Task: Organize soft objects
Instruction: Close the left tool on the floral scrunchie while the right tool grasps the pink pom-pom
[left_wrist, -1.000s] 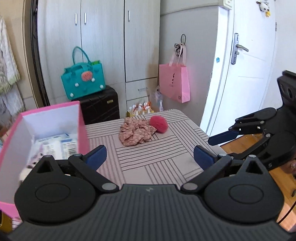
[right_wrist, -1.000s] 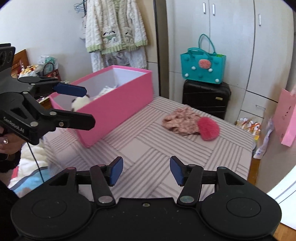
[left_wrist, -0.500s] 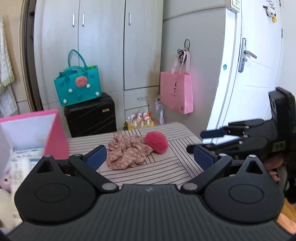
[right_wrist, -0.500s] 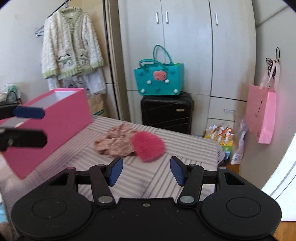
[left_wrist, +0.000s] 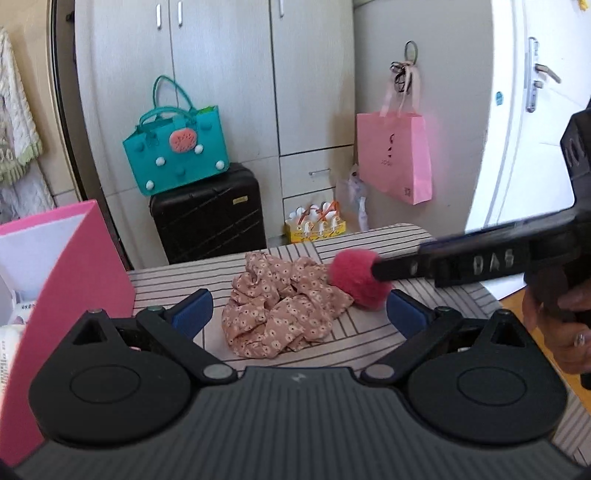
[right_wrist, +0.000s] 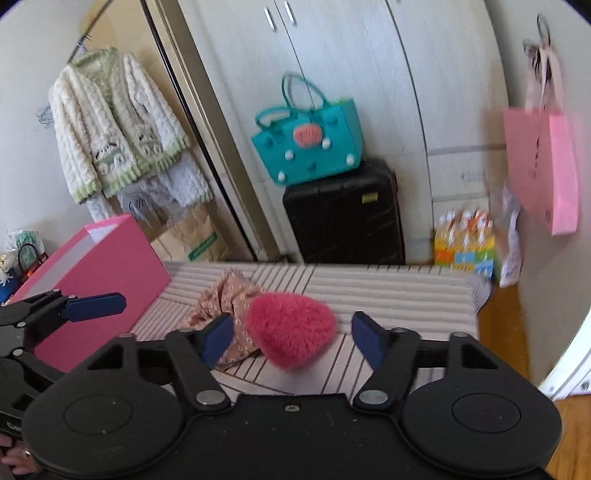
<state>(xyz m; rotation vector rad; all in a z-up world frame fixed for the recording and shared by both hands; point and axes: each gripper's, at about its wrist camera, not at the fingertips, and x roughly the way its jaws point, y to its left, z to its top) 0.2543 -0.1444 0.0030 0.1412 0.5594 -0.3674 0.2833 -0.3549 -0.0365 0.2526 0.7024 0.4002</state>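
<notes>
A fluffy pink heart cushion (right_wrist: 291, 334) lies on the striped table (right_wrist: 399, 291) beside a crumpled floral pink cloth (left_wrist: 280, 306). My right gripper (right_wrist: 291, 338) is open, its jaws on either side of the heart. In the left wrist view the right gripper's fingers (left_wrist: 406, 267) reach the heart (left_wrist: 356, 282) from the right. My left gripper (left_wrist: 299, 314) is open, with the cloth between and just beyond its jaws. A pink box (left_wrist: 74, 273) stands at the left; it also shows in the right wrist view (right_wrist: 107, 280).
A black suitcase (left_wrist: 208, 214) with a teal bag (left_wrist: 175, 147) on top stands behind the table by the wardrobe. A pink paper bag (left_wrist: 395, 155) hangs on the wall. The white door (left_wrist: 532, 129) is at the right.
Both grippers moved forward to the soft objects. The right gripper now straddles the pink heart; the left gripper has closed in on the floral cloth. Both stayed open.
</notes>
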